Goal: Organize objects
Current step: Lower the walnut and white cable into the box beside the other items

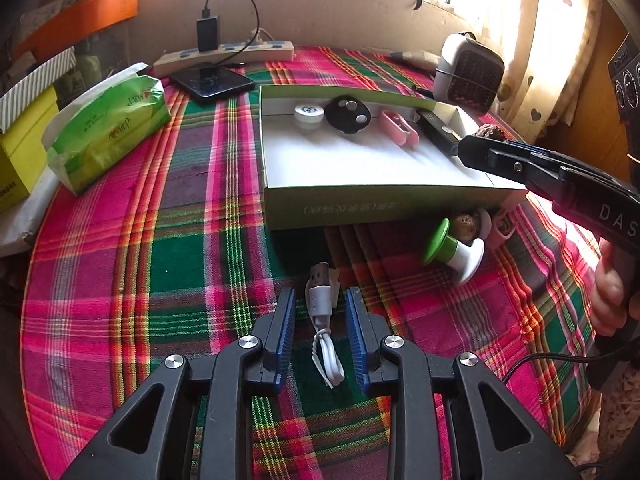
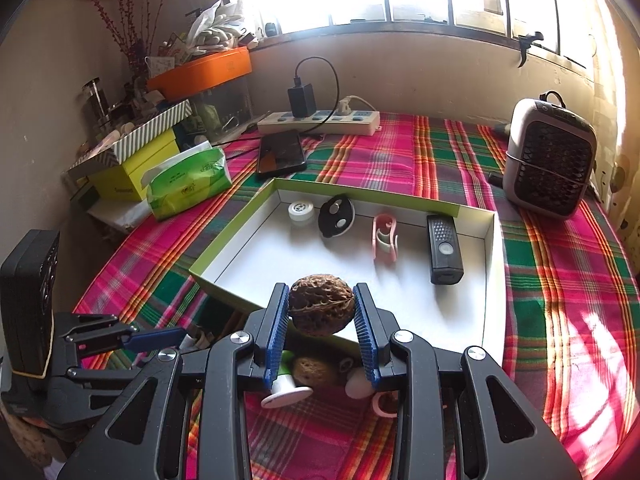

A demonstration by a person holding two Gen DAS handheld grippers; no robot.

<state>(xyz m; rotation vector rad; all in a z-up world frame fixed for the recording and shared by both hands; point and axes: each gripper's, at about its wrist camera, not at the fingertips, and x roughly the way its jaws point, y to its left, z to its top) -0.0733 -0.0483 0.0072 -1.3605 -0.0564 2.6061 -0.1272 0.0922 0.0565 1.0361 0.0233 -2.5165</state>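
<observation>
- Four things are sitting in the box [image 2: 490,240], lined up along its far wall: one white cap [image 2: 301,211] toward the far-left corner, one black round gadget [image 2: 336,215], one pink clip [image 2: 385,237] and one black remote [image 2: 444,249] over by the right wall.
- Two walnuts in total. One walnut [image 2: 321,305] is being pinched in the right gripper [image 2: 321,308], blue pads pressing on both its sides, and it's hanging over the box's near edge.
- The second walnut [image 1: 464,227] is lying on the desk just outside the box's near wall, packed in with one green-and-white spool [image 1: 454,250] and another pink clip [image 1: 503,227], so that's two pink clips overall.
- One white USB cable [image 1: 322,312] is lying on the plaid cloth [image 1: 160,264] near the desk's front edge, right between the fingers of the left gripper [image 1: 321,296]. Those fingers are standing apart on either side of it, not touching it as far as I can see.
- Back of the desk: one power strip [image 2: 320,121], one phone [image 2: 282,153], one green tissue pack [image 2: 188,182] at the left edge, one small heater [image 2: 548,160] at the right.
</observation>
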